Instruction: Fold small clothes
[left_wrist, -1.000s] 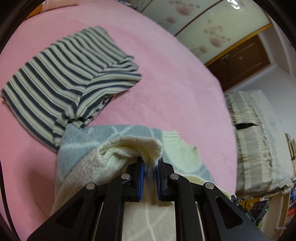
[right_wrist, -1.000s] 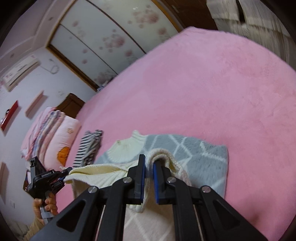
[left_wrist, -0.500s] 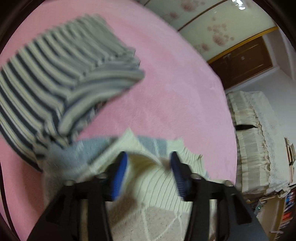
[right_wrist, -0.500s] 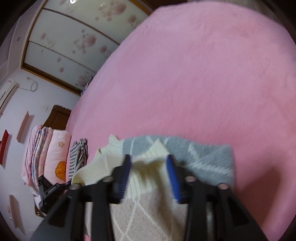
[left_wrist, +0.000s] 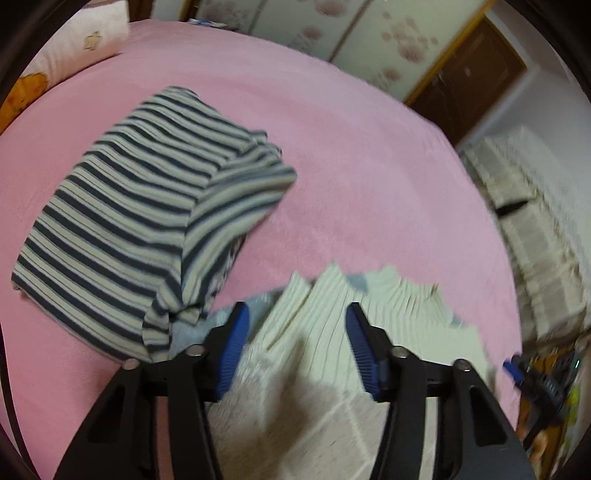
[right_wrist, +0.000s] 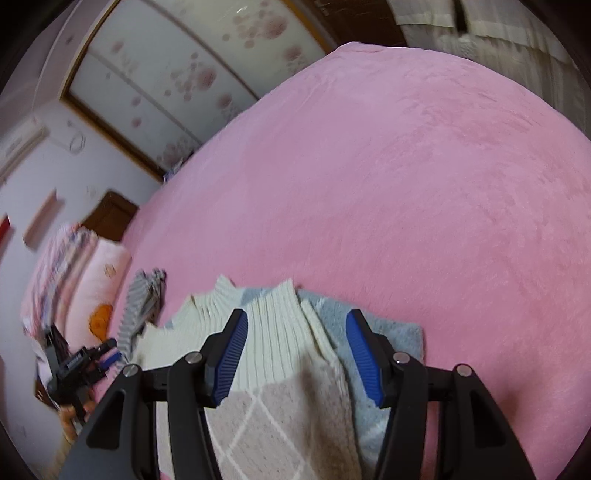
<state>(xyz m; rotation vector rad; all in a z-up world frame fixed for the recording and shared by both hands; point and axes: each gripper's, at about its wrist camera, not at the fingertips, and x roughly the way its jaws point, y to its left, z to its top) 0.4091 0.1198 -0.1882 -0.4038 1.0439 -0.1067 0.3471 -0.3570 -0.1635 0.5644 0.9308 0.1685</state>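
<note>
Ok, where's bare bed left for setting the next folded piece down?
Most open is the pink blanket beyond and to the right of the cream and grey sweater. A smaller bare strip lies between the striped garment and the sweater's far edge. Crowded: the left side, where the striped garment overlaps the sweater, and the pillows.

Both tongs (left_wrist: 297, 347) (right_wrist: 295, 356) spread wide

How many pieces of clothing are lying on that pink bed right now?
2. A striped top lies crumpled on the pink blanket, and a cream-and-grey sweater lies beside it, under both open grippers. More may lie out of view.
</note>
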